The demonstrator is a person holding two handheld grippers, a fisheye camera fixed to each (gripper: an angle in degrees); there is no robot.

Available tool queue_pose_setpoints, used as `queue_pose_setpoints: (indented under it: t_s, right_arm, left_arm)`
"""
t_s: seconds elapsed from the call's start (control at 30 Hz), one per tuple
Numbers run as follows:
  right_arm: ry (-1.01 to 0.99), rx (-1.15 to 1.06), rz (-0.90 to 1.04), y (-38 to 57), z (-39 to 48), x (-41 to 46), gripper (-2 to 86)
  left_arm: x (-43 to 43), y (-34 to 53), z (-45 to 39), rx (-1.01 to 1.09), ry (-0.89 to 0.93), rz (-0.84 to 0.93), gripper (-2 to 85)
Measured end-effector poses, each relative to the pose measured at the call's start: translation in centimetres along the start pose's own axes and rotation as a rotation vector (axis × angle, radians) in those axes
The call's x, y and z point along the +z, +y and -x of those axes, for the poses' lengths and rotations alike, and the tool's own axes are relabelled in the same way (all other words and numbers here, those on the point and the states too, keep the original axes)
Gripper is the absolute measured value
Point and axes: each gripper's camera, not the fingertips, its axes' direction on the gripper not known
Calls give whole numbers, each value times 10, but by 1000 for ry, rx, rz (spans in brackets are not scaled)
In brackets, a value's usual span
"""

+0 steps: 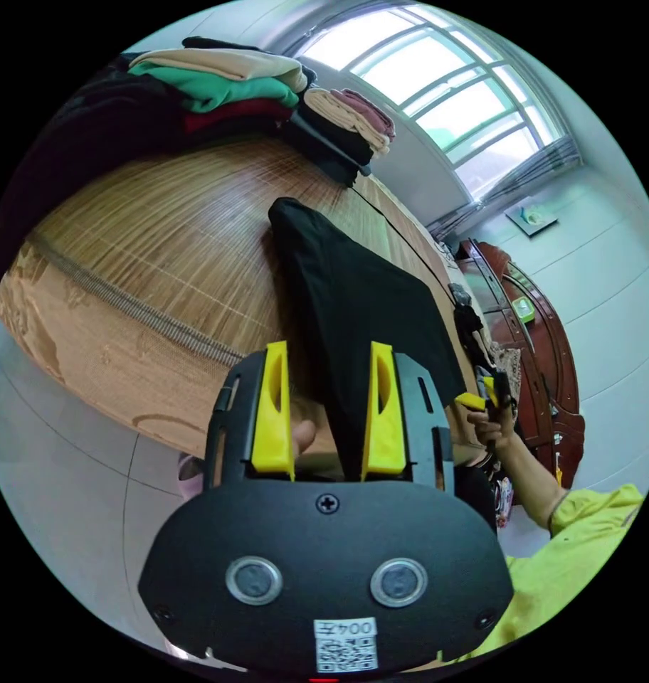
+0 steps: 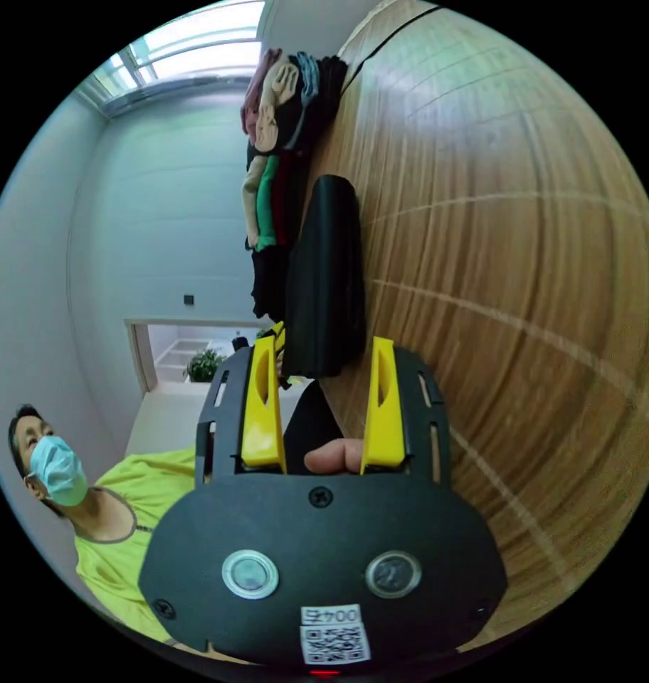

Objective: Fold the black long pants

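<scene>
Both yellow jaws of the left hand-held gripper (image 1: 329, 416) stand apart in the left gripper view. The black pants (image 1: 353, 313) run down between them, but the cloth touches at most the right jaw and the left jaw is free, so the jaws do not press on it from both sides. A fingertip (image 1: 303, 434) of the person shows in the gap, beside the left jaw.

Further to the right in the same view, the right hand-held gripper (image 1: 484, 398) is at the other corner of the pants, held by a hand (image 1: 495, 427) with a yellow-green sleeve (image 1: 588, 526) behind it. From here I cannot tell whether its small jaws are closed.

In the right gripper view, the jaws of the right hand-held gripper (image 2: 324, 420) are also apart. A fingertip (image 2: 335, 455) lies between them at the base, and the pants (image 2: 324, 284) hang as a narrow folded strip in front of the gap. Whether the jaws hold the cloth is not clear.

The pants are folded lengthwise and raised from the bed (image 1: 168, 235), which carries a woven bamboo mat; the far end of the pants is on the mat or close to it. At the far side of the bed there is a stack of folded clothes (image 1: 225, 78) in beige, green, red and black. A window (image 1: 445, 92) is behind the stack.
</scene>
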Motion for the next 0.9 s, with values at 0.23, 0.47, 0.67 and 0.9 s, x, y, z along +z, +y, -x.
queue_pose_setpoints:
  t_s: [0.23,0.47,0.67,0.9]
  right_arm:
    - [72,-71,411,-150,34,78,176]
    - [7,-10,530,-219,43,165,86]
    - [232,-5,418,-231,115,205,54]
    - [434,-104,463,-241,270,262,52]
  left_arm:
    - [-5,-19,-32,60,-39,77,133]
    - [-9,-35,-55,-3,27,96,106]
    - [-27,-52,-105,-2,-128,153,54]
    - [-112,-50,-187,-137,-172,81,27]
